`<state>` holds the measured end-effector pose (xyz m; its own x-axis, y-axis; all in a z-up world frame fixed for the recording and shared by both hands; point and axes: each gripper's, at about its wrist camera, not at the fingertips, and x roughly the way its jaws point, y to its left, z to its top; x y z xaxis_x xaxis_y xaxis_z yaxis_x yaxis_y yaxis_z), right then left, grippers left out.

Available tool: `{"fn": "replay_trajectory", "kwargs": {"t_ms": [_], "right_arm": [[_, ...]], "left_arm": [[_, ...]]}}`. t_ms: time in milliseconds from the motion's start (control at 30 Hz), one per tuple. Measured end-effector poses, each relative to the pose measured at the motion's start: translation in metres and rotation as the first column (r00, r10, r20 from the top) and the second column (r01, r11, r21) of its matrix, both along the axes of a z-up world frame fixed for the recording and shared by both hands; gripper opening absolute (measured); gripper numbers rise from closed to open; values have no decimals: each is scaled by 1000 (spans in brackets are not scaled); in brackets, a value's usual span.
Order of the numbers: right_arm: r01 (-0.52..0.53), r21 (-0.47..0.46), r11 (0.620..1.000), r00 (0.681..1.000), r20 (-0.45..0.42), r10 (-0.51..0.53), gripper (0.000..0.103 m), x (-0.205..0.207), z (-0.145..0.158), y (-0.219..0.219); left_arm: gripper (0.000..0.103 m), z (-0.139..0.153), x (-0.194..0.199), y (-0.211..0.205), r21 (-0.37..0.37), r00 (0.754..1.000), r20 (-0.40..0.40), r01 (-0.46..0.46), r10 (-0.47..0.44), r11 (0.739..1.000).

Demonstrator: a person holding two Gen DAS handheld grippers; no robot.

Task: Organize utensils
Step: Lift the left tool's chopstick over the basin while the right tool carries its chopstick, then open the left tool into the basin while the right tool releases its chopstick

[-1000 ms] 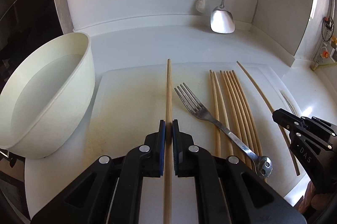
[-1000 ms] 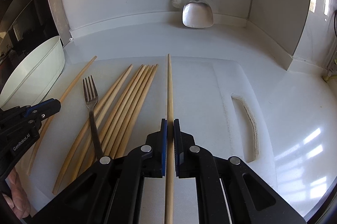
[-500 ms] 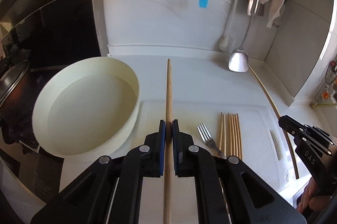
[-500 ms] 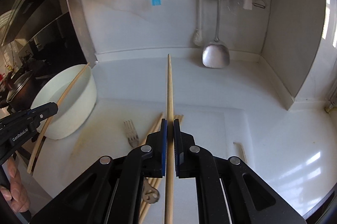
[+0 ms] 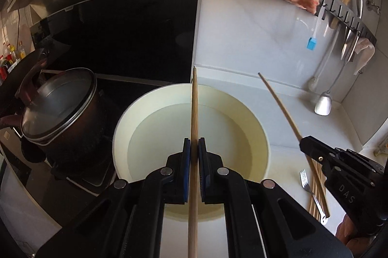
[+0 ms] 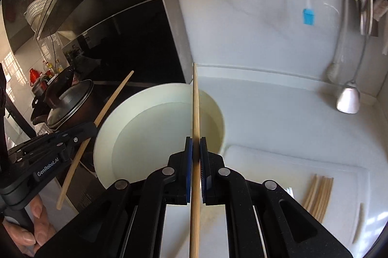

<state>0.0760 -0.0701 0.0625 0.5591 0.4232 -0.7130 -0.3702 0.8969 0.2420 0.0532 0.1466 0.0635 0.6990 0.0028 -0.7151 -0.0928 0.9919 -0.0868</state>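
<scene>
Two chopsticks are up in the air, one pinched in each gripper. The left gripper (image 5: 193,151) has its blue pads pressed against a wooden chopstick (image 5: 194,112) that runs straight out between the fingers, its far end over the back rim of the cream bowl (image 5: 262,136). The right gripper (image 6: 196,149) clamps the other chopstick (image 6: 195,100) the same way, lengthwise between its pads, with its tip above the bowl's far edge.

Only the left wrist view shows the fork (image 5: 311,195) lying on the counter beside the loose chopsticks (image 5: 315,187), partly hidden behind the right gripper. That view also shows the lidded pot (image 5: 58,110) just left of the bowl most plainly.

Only the right wrist view shows the white cutting board (image 6: 291,161) under the remaining bundle, near the bowl's right side, and what may be one more stick at the far right edge, too blurred to be sure. A fingertip of the left hand (image 6: 24,231) appears at its lower left.
</scene>
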Motion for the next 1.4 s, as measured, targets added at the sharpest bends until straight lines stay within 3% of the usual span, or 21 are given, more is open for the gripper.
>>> {"fn": "replay_trajectory", "kwargs": {"t_ms": [200, 400, 767, 967, 1233, 1267, 1367, 1400], "right_arm": [[-7, -25, 1000, 996, -88, 4, 6, 39, -26, 66], [15, -78, 997, 982, -189, -30, 6, 62, -63, 97], [60, -130, 990, 945, -313, -98, 6, 84, -106, 99], [58, -140, 988, 925, -365, -106, 6, 83, -116, 99], [53, -156, 986, 912, -395, -112, 6, 79, -120, 97], [52, -157, 986, 911, -397, -112, 6, 79, -120, 96], [57, -156, 986, 917, -383, -114, 13, 80, -116, 96], [59, -154, 986, 922, -371, -113, 14, 79, -113, 95]], "left_arm": [[7, -31, 42, 45, -62, 997, -72, 29, -33, 998], [7, -62, 75, 64, -57, 991, -121, 52, -59, 997], [7, -107, 106, 60, -68, 960, -242, 131, -144, 989], [7, -123, 113, 58, -30, 940, -309, 139, -142, 990], [9, -128, 114, 63, -42, 933, -331, 135, -141, 990], [10, -129, 114, 64, -39, 933, -334, 130, -136, 991], [37, -129, 112, 63, -15, 935, -338, 107, -106, 994], [38, -127, 110, 63, -22, 938, -328, 108, -110, 994]]}}
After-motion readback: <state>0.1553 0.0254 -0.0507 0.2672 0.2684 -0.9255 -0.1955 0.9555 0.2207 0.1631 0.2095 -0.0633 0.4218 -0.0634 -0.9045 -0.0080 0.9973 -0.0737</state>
